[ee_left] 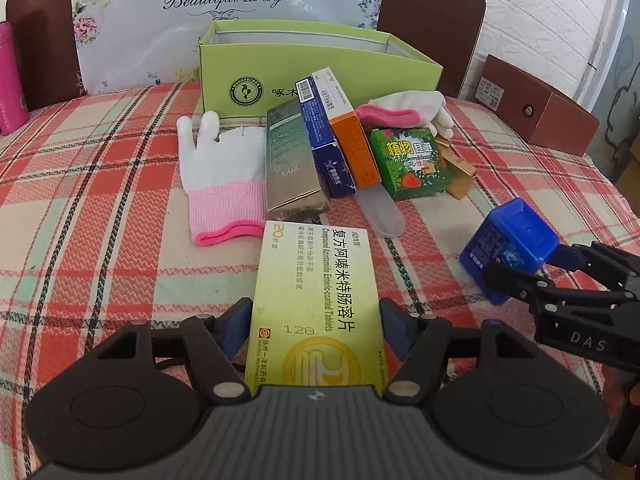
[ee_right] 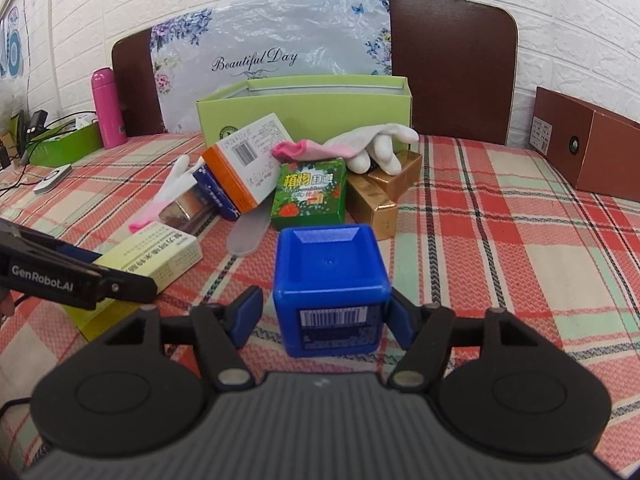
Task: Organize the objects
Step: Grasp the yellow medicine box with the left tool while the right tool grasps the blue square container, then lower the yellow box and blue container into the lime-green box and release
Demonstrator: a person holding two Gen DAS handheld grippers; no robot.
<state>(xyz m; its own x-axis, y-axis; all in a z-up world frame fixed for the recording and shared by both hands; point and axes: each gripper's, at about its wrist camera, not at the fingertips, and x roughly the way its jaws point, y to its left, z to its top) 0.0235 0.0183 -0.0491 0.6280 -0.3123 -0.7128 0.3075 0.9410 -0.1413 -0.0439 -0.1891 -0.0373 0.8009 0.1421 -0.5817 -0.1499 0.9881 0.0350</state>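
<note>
My left gripper [ee_left: 316, 320] is shut on a yellow tablet box [ee_left: 316, 304], held flat over the plaid cloth. My right gripper [ee_right: 326, 316] has its jaws around a blue cube-shaped box [ee_right: 330, 280]; the right pad touches it and a small gap shows on the left. The blue box also shows in the left wrist view [ee_left: 508, 248]. An open green box [ee_left: 312, 68] stands at the back. In front of it lies a pile: gold carton [ee_left: 290, 168], blue carton [ee_left: 328, 136], orange carton [ee_left: 354, 144], green floral box [ee_left: 412, 160], and a white glove [ee_left: 220, 176].
A second glove [ee_right: 360, 144] lies over gold cartons [ee_right: 380, 196]. A brown box [ee_right: 588, 144] stands at the right. A pink bottle [ee_right: 106, 108], a green tray [ee_right: 60, 146] and cables sit at the left. A floral board [ee_right: 272, 56] leans behind.
</note>
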